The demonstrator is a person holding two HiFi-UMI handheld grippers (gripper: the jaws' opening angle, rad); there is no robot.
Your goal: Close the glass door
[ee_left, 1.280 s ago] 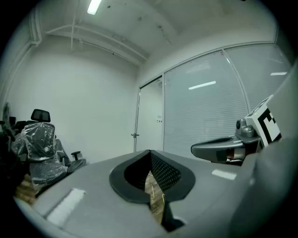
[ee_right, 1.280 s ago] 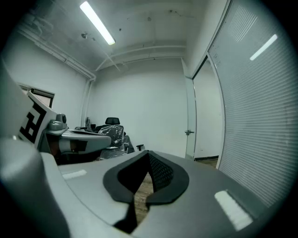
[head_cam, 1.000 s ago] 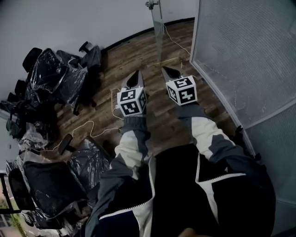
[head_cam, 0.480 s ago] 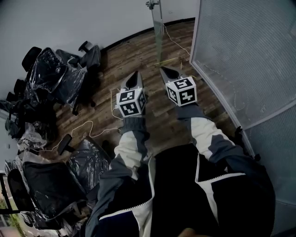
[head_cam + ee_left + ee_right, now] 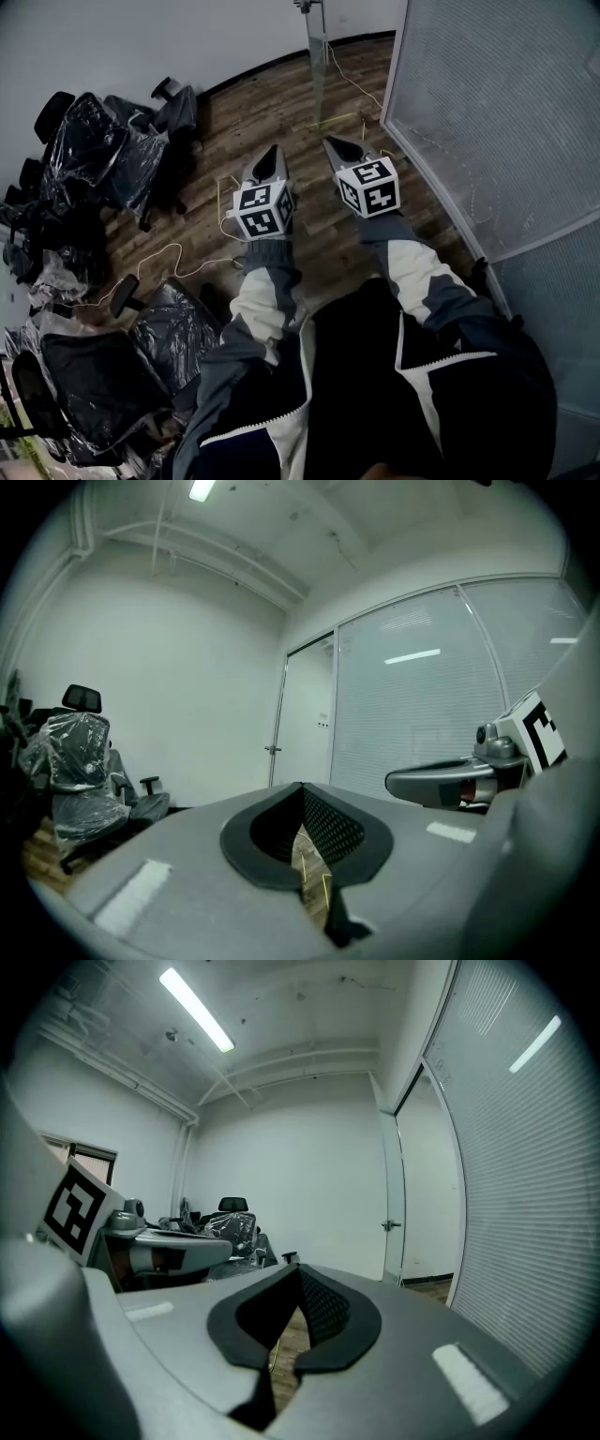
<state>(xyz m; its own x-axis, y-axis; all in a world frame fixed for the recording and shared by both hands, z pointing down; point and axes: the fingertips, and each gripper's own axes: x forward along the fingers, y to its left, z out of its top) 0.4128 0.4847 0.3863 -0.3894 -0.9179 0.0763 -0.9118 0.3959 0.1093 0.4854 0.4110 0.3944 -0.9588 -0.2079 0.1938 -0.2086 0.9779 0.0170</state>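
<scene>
The glass door (image 5: 317, 58) stands ajar, edge-on at the top of the head view, its handle (image 5: 307, 6) at the frame's rim. In the left gripper view the door (image 5: 305, 719) and its handle (image 5: 273, 750) show straight ahead; in the right gripper view the door (image 5: 395, 1206) and handle (image 5: 389, 1226) lie ahead, slightly right. My left gripper (image 5: 273, 153) and right gripper (image 5: 333, 145) hover side by side over the wood floor, well short of the door. Both are shut and hold nothing; the left tips (image 5: 300, 787) and right tips (image 5: 298, 1269) meet.
A frosted glass wall (image 5: 497, 112) runs along the right. Plastic-wrapped office chairs (image 5: 98, 150) crowd the left side, with another chair (image 5: 173, 328) close by my left arm. A white cable (image 5: 178, 255) trails over the floor, and yellow marks (image 5: 333, 120) lie near the door.
My left gripper has sunk a little and drifted slightly. The right gripper has stayed put. The head view has shifted slightly, so the chairs sit further left.
</scene>
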